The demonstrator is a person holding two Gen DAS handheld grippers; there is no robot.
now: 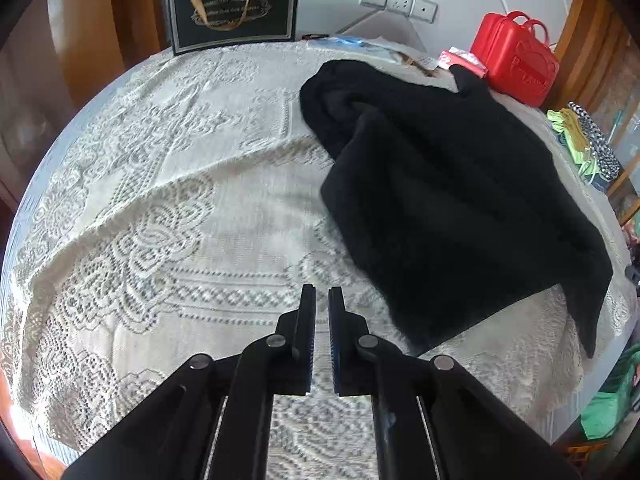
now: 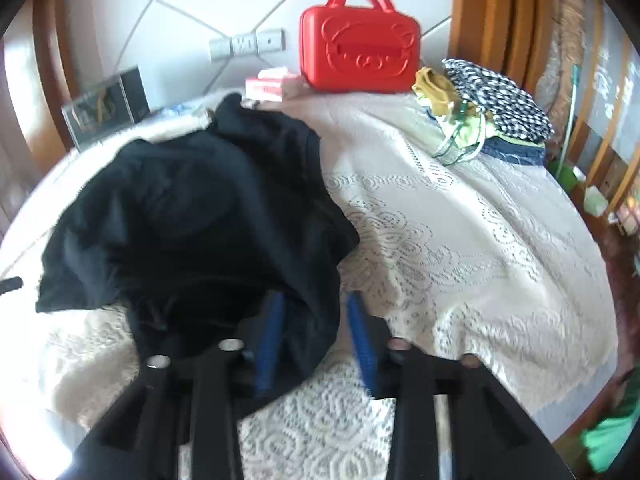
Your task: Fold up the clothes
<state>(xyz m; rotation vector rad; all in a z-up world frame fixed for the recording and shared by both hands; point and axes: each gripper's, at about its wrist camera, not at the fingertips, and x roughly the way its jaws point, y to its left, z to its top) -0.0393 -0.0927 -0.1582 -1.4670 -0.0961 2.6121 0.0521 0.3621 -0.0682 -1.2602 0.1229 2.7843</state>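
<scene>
The black garment [image 1: 452, 200] lies crumpled on the lace-covered tabletop [image 1: 180, 208], its long axis running from the near edge toward the far wall. The left gripper [image 1: 322, 300], jaws nearly together and empty, hovers just beside its near left corner. The right gripper [image 2: 316, 312] stands partly open with a fold of cloth between its blue pads [image 2: 360, 340]. Behind stand a red case [image 2: 360, 44], stacked clothes [image 2: 488, 108] and a dark gift bag [image 1: 234, 10].

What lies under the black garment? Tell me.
The black garment lies crumpled on the cream lace tablecloth, which shows all around it. Its folds hide whatever cloth or object may sit beneath its middle; a small red-and-white packet peeks out past its far edge.
</scene>
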